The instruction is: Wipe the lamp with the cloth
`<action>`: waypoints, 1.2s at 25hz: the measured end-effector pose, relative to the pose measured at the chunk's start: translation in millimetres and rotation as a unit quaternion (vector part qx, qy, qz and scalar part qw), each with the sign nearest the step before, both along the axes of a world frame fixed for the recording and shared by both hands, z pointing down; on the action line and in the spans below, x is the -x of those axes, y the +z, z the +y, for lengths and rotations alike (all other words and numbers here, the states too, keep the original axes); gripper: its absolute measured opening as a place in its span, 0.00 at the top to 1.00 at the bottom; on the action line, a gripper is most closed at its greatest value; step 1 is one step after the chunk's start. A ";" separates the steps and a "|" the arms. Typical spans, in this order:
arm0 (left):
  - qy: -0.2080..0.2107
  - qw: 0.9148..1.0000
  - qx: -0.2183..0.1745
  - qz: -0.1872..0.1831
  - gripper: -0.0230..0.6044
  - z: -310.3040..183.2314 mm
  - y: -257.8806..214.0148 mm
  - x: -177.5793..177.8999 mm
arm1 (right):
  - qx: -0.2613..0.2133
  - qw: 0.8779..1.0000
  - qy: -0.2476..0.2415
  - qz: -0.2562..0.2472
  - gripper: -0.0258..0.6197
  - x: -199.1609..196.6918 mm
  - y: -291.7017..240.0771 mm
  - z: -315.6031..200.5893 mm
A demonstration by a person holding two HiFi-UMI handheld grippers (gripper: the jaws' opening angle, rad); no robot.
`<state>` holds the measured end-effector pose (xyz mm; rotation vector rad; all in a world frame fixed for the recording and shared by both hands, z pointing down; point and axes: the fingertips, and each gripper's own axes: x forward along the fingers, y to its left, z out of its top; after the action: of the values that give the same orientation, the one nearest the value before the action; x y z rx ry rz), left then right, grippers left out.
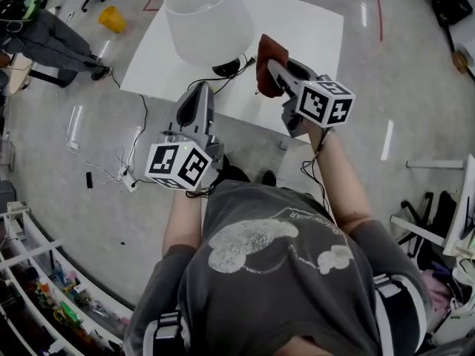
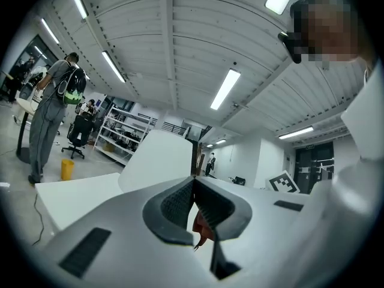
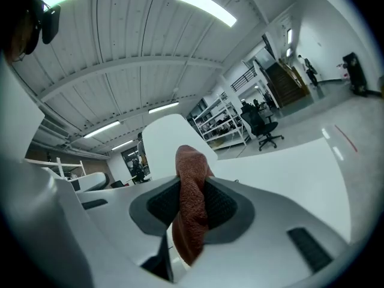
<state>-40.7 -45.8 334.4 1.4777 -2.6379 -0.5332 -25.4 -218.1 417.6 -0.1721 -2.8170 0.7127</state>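
Observation:
A lamp with a white shade (image 1: 206,17) and a dark base (image 1: 226,67) stands on the white table (image 1: 312,28). My right gripper (image 1: 272,67) is shut on a reddish-brown cloth (image 1: 270,65), which hangs just right of the lamp base. In the right gripper view the cloth (image 3: 192,206) sticks up between the jaws of the right gripper (image 3: 191,203), with the shade (image 3: 168,143) behind it. My left gripper (image 1: 199,99) is shut on nothing, held before the table's near edge below the shade. In the left gripper view its jaws meet (image 2: 193,206); the shade (image 2: 159,161) lies ahead.
A black cord (image 1: 141,117) runs from the lamp off the table down to a power strip (image 1: 128,175) on the floor. A yellow bin (image 1: 113,19) and a standing person (image 1: 52,39) are at far left. Shelves (image 1: 52,302) line the lower left.

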 end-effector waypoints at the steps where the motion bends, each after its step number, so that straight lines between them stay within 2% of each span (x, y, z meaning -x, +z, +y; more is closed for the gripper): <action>1: -0.001 1.000 -0.002 -0.004 0.95 -1.1 -4.3 -3.5 | 0.000 1.000 -0.001 -0.009 0.82 -0.7 -8.0 -1.7; 5: -0.001 1.000 -0.007 -0.025 0.95 -6.1 -22.6 -5.5 | -0.001 0.999 -0.005 -0.047 0.82 4.8 -41.4 -4.5; 9: 0.005 0.999 -0.015 -0.044 0.95 -8.3 -42.9 13.8 | -0.010 0.997 -0.007 -0.073 0.82 28.1 -74.0 0.4; 17: 0.029 0.997 -0.043 -0.055 0.95 -23.0 -75.3 52.2 | -0.061 0.994 0.001 -0.091 0.82 74.1 -125.8 -3.7; 24: 0.044 0.997 -0.046 -0.049 0.95 -40.4 -71.4 63.1 | -0.084 0.993 -0.005 -0.077 0.82 95.3 -122.1 -14.0; 30: 0.017 0.999 -0.027 -0.044 0.95 -66.7 -56.7 52.5 | -0.068 0.995 -0.030 -0.063 0.82 92.6 -95.0 -45.6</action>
<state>-93.3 -112.5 277.8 1.5932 -2.6792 -0.5543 -118.0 -263.7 322.6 -0.2860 -2.9525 0.5121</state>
